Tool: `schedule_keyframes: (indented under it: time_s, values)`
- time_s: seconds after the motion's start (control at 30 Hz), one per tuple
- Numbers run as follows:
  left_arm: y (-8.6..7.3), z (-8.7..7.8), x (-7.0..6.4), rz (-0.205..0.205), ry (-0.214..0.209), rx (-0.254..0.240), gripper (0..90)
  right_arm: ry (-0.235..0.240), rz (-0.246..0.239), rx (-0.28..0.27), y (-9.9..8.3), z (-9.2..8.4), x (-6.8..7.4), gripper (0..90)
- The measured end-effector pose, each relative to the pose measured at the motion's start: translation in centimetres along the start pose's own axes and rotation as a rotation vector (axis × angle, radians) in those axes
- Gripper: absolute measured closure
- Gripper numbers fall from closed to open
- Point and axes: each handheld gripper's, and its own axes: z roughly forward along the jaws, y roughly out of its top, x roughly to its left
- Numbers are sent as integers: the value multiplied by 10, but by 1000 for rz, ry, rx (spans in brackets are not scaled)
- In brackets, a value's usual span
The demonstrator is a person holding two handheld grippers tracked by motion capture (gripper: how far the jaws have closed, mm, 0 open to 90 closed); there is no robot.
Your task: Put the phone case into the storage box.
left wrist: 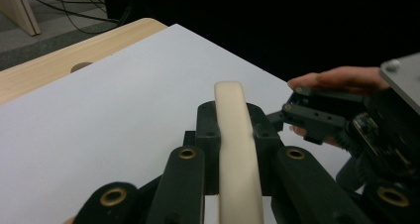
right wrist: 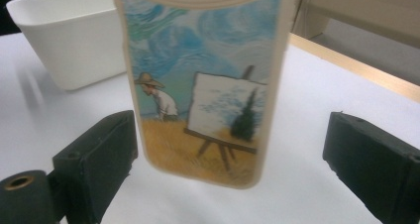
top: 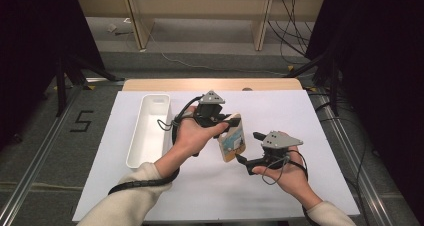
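Note:
A cream phone case [top: 232, 138] printed with a painter at an easel hangs above the white sheet, held at its upper end. My left gripper [top: 231, 122] is shut on it; in the left gripper view the case's cream edge [left wrist: 237, 144] runs between the closed jaws of the left gripper [left wrist: 236, 120]. My right gripper [top: 249, 147] is open just right of the case's lower end. In the right gripper view the case [right wrist: 203, 85] stands between the spread jaws of the right gripper [right wrist: 233, 157], touching neither. The left gripper view shows the right gripper [left wrist: 322, 117] close by.
A long white bin [top: 150, 131] lies at the left of the white sheet [top: 200, 186], behind the case in the right gripper view [right wrist: 69, 40]. The wooden table edge [top: 210, 84] runs along the back. Cables lie on the floor beyond.

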Motion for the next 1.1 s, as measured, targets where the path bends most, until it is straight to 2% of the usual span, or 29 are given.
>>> schedule_keyframes:
  time_s: [0.13, 0.23, 0.4, 0.6, 0.77, 0.93, 1.1]
  values:
    - [-5, -2, 1, 9, -41, 7, 793, 21, 1, 0, 0, 1, -2, 98]
    - [-8, -2, 1, 26, -71, 12, 793, 63, -6, -3, 0, 3, -3, 158]
    - [-10, -3, 0, 60, -117, 18, 793, 128, -16, 4, 0, 6, -6, 171]
    - [-10, -2, -4, 72, -165, 26, 793, 198, -46, -2, -1, 9, -8, 239]
    - [-11, 0, -9, 86, -180, 28, 794, 251, -51, 7, -3, 12, -9, 352]
    - [-10, 1, -11, 90, -188, 33, 793, 322, -17, 21, -4, 14, -12, 509]
    - [-10, 1, -11, 85, -204, 33, 792, 338, 16, 22, -5, 13, -16, 639]
